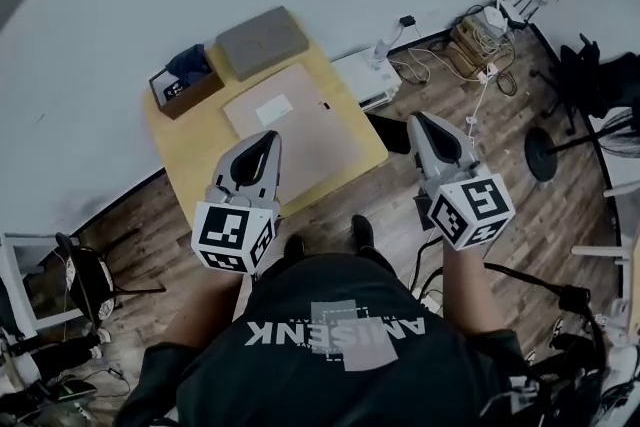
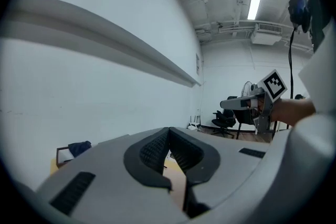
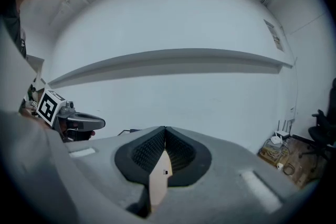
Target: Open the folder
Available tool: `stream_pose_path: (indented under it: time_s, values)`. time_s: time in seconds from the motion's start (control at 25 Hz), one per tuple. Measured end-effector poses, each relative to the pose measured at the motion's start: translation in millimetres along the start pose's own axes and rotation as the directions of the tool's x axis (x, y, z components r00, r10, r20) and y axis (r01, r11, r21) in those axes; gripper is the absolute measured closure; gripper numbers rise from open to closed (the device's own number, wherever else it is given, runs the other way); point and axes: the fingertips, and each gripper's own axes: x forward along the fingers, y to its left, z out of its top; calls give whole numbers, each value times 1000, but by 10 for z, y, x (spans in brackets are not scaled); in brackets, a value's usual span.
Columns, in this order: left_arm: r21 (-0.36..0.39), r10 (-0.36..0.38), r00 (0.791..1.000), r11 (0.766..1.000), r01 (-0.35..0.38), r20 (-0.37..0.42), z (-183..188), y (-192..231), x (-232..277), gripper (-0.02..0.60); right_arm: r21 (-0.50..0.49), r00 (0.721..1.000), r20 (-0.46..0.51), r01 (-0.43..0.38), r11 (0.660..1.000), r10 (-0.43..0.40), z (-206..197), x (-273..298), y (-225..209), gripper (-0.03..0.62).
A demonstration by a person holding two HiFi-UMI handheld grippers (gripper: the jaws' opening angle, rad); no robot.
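Folder (image 1: 300, 130) lies flat, shut. Judged light, thin, flexible; lift the cover at a free edge. Left gripper (image 1: 267, 139) and right gripper (image 1: 421, 121) are clenched and empty, clear of the folder.

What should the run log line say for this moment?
folder: closed, flat on table | left gripper: jaws shut, empty | right gripper: jaws shut, empty

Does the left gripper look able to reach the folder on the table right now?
Probably yes: the left gripper hangs by the near edge of the folder, with nothing lying between them. Its jaws are shut and empty, so they would need to open first.
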Motion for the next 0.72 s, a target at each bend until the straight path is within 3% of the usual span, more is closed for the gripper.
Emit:
stream_pose_path:
  time_s: [0.16,0.32,0.56,0.72]
  values:
    - [-4,118,993,993,-118,0,-15,-98,44,581,-32,990,18,-136,990,137,116,143,-170,589]
    - [-28,233,972,972,-232,26,-26,-133,55,581,-52,973,26,-228,972,230,157,313,-343,589]
    - [-89,383,923,922,-378,46,48,-118,-34,581,-81,928,3,-371,925,372,218,472,-369,589]
    - [-88,455,889,889,-450,50,-15,-89,-181,581,-108,919,5,-391,914,394,232,550,-361,589]
